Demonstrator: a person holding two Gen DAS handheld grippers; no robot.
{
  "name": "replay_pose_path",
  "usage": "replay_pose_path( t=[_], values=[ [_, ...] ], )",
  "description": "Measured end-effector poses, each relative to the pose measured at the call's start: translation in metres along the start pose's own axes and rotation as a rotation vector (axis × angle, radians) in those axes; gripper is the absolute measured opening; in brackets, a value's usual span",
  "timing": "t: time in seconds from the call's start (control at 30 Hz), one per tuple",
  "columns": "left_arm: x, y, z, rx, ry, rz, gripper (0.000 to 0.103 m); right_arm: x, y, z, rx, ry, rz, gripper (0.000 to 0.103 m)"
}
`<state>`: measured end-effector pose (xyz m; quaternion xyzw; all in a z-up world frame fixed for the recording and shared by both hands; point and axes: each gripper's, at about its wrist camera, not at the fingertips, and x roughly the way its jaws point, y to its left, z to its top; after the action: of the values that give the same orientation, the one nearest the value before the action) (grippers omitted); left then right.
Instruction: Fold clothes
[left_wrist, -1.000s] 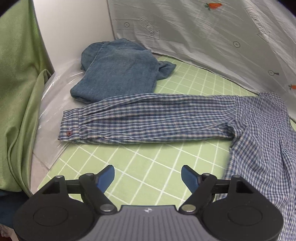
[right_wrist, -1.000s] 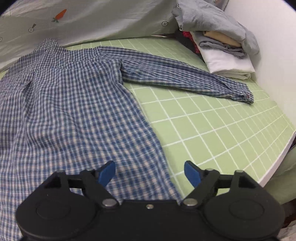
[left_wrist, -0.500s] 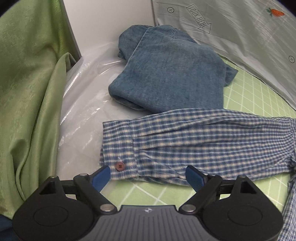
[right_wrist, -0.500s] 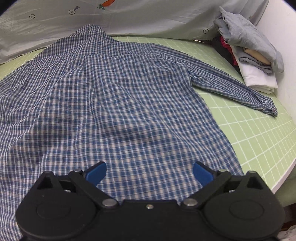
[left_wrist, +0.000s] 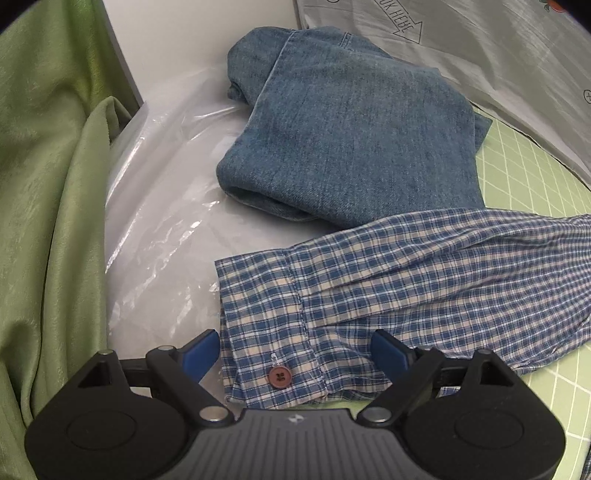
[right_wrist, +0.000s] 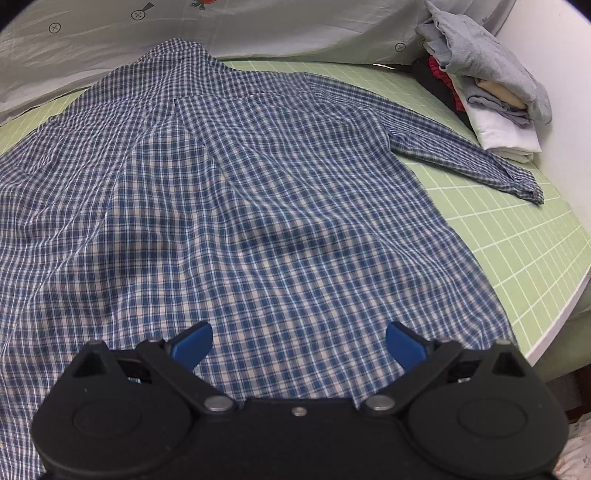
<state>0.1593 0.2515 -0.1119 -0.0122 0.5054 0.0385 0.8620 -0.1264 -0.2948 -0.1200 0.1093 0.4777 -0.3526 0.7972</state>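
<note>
Left claw (left_wrist: 295, 350) hanging spread over the shirt cuff (left_wrist: 266, 332), right claw (right_wrist: 298, 341) hanging spread over the checked shirt (right_wrist: 240, 206), jeans (left_wrist: 351, 129) lying beyond.

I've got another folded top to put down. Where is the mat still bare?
Bare green mat lies between the plaid shirt hem, its right sleeve and the table edge. Crowded: the folded pile behind that sleeve, and the jeans beside the left cuff.
</note>
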Motion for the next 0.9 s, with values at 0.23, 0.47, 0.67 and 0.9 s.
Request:
replay_pose_path(
  t=[0.23,0.47,0.67,0.9],
  values=[
    [-0.001,-0.007,-0.002,0.037,-0.023,0.025,0.037,-0.004,0.003,0.005,-0.005,-0.016,0.003,0.101],
    [-0.032,-0.028,0.002,0.067,-0.102,-0.042,0.01,0.0,-0.011,0.013,-0.008,-0.039,0.015,0.101],
    [-0.074,-0.086,-0.004,0.085,-0.163,-0.183,0.008,0.014,-0.041,0.019,0.052,-0.043,0.062,0.101],
    [-0.124,-0.226,-0.041,0.186,-0.169,-0.463,0.008,0.021,-0.097,0.027,0.107,-0.074,0.111,0.101]
  ],
)
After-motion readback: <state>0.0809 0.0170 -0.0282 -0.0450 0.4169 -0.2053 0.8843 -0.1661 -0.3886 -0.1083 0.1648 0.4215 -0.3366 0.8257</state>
